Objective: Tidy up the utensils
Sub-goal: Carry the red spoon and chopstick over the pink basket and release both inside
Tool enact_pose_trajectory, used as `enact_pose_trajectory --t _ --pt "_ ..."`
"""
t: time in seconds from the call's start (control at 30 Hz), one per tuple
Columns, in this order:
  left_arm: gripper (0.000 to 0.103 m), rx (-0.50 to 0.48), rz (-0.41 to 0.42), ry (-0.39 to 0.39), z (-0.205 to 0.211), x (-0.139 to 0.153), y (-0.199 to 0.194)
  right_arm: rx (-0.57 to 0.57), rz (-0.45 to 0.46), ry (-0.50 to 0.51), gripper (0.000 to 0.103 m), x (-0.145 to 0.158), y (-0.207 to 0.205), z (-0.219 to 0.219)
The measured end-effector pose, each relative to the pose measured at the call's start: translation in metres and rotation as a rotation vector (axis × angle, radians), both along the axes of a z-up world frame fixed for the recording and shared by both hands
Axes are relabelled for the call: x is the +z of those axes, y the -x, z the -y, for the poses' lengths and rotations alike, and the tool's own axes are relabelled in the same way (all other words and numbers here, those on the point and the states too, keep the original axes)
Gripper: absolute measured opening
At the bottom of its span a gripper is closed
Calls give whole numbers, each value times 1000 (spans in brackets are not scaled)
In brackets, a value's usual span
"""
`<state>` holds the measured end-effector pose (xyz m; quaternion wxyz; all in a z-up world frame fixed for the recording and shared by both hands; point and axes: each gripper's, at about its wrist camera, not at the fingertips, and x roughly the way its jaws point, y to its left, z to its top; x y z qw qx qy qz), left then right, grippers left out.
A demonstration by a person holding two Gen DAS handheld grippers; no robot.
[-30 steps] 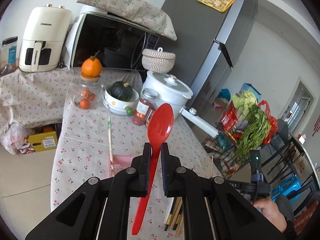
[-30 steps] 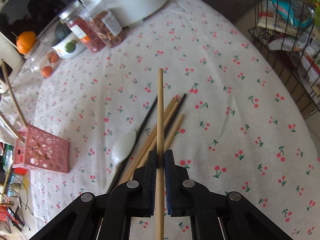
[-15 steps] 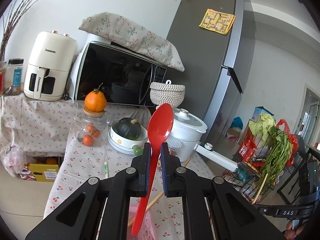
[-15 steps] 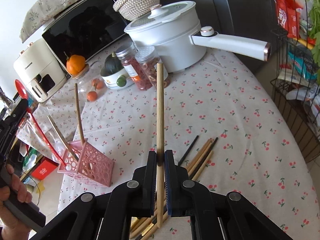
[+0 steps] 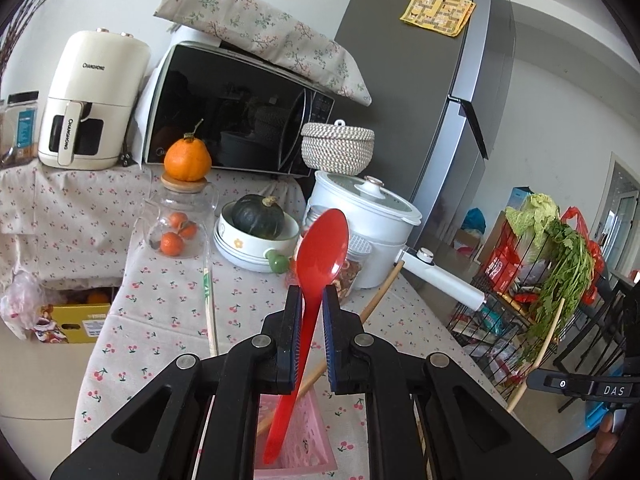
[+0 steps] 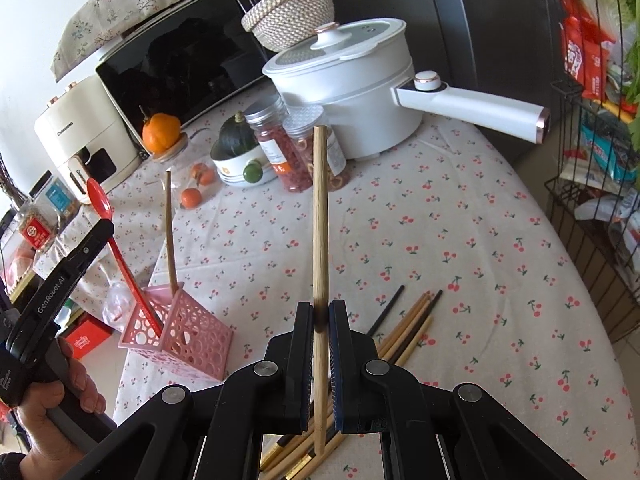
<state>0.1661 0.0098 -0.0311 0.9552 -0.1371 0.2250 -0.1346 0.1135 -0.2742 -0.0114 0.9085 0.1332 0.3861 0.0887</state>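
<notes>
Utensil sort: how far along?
Done: one wooden chopstick stands in the pink holder. In hand: the left gripper has the red spoon with its handle end in the holder, jaws opening; the right gripper grips a wooden chopstick. Left: the chopstick pile on the tablecloth.

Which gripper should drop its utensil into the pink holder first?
Left gripper: its jaws are opening, and its red spoon already reaches into the pink holder. The right gripper holds its chopstick away from it.
</notes>
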Motion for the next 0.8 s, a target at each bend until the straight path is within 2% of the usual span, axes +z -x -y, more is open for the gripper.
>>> enact_pose_trajectory --t 0.03,0.07,0.13,0.27,0.33,0.47,0.53,0.63,0.8 --pt "21 -4 -20 0 0 -1 0 1 2 2 5 0 0 -1" --pt "36 0 -39 1 0 -2 2 3 4 3 5 1 1 -3" --pt "57 21 -70 18 -5 -1 6 9 12 3 5 3 2 -6" --pt "60 16 -155 37 -15 5 14 25 36 6 5 8 4 -15" --pt "63 26 -193 12 -21 8 19 33 48 3 5 10 4 -22" --pt "74 37 -288 -9 -37 11 30 48 81 -2 5 17 6 -36" --pt "78 58 -361 -54 -43 10 34 56 102 -5 5 22 7 -43" --pt "79 67 -455 -128 -51 2 39 60 150 -9 5 33 9 -53" --pt "79 42 -555 -145 -65 -17 44 72 264 -28 5 59 13 -67"
